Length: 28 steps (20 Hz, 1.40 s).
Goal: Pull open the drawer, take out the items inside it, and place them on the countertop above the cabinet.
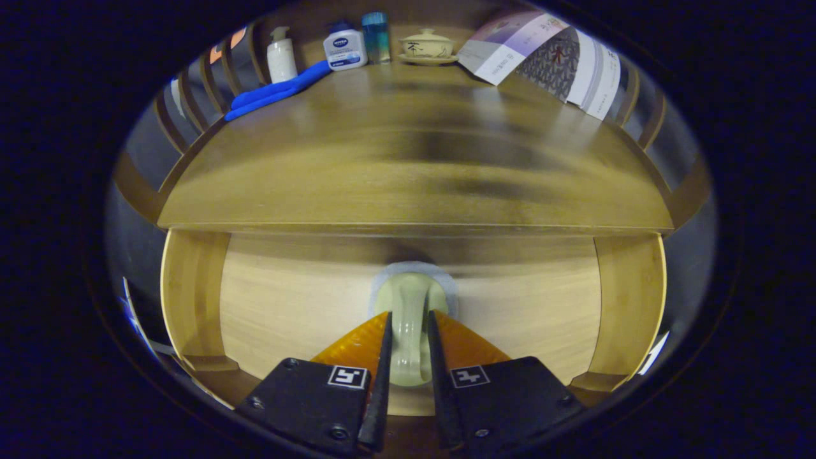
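Observation:
A pale wooden drawer front (306,299) sits under the cabinet's wooden countertop (408,159). From its middle juts a light green handle (408,306). My gripper (408,322) is closed around that handle, one finger pressing each side of it. The drawer looks shut or barely out; its inside is hidden.
At the back of the countertop stand a white pump bottle (281,56), a white cream bottle (345,46), a small blue bottle (376,35) and a lidded ceramic bowl (427,46). A blue cloth (280,89) lies at the back left, an open booklet (548,57) at the back right.

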Each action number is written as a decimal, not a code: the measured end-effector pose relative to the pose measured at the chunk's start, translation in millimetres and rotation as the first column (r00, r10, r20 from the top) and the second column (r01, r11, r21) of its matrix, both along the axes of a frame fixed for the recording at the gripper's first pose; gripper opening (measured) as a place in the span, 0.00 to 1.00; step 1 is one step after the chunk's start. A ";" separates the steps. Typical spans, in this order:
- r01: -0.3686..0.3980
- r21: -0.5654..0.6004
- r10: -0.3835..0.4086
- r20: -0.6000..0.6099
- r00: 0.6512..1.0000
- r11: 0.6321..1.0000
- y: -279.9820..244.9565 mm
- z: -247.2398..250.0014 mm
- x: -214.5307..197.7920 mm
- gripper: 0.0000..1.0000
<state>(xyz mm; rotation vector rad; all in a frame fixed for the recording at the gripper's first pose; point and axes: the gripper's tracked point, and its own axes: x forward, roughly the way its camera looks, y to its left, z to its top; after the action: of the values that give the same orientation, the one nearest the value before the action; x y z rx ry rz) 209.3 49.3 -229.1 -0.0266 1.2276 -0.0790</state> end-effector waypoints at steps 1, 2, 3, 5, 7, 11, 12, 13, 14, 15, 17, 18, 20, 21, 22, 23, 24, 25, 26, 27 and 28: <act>-0.002 0.000 0.002 0.004 1.000 1.000 1.8 0.4 0.5 0.32; 0.000 0.011 0.000 0.004 1.000 1.000 3.3 0.0 -0.3 0.25; -0.007 0.026 0.007 -0.002 1.000 1.000 5.7 -0.4 -1.9 0.23; 0.001 0.037 -0.001 -0.004 1.000 0.999 4.7 2.4 -6.0 0.22; 0.005 0.055 -0.005 0.015 1.000 0.998 5.4 9.8 -11.5 0.22; -0.004 0.092 -0.001 0.049 0.999 0.996 9.8 29.7 -24.1 0.22; -0.008 0.096 0.002 0.062 0.998 0.995 10.3 36.4 -26.7 0.22; -0.012 0.106 0.004 0.073 0.997 0.994 12.2 43.4 -29.5 0.22; -0.020 0.115 0.011 0.082 0.997 0.993 14.3 50.3 -32.7 0.22; -0.024 0.119 0.013 0.094 0.996 0.993 15.6 58.2 -34.7 0.22; -0.041 0.121 0.026 0.122 0.992 0.992 18.9 76.0 -37.1 0.22; -0.047 0.118 0.030 0.139 0.990 0.992 18.7 84.2 -36.8 0.22; -0.056 0.115 0.036 0.170 0.985 0.992 20.2 102.9 -35.0 0.22; -0.055 0.116 0.034 0.183 0.983 0.992 21.1 111.2 -33.9 0.22; -0.063 0.118 0.040 0.194 0.980 0.991 22.1 119.9 -31.7 0.22; -0.064 0.119 0.039 0.198 0.979 0.991 22.6 126.6 -29.8 0.22; -0.066 0.123 0.040 0.204 0.978 0.990 23.2 133.7 -28.4 0.22; -0.063 0.123 0.036 0.210 0.977 0.990 22.7 140.3 -23.9 0.22; -0.058 0.122 0.030 0.217 0.976 0.991 21.9 144.5 -16.8 0.22; -0.052 0.123 0.024 0.220 0.975 0.991 20.3 148.1 -9.7 0.22; -0.043 0.127 0.015 0.218 0.976 0.991 20.1 150.6 -2.8 0.22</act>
<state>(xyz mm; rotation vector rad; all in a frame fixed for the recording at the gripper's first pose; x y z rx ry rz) 206.4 69.3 -78.5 0.0766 1.0114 0.0242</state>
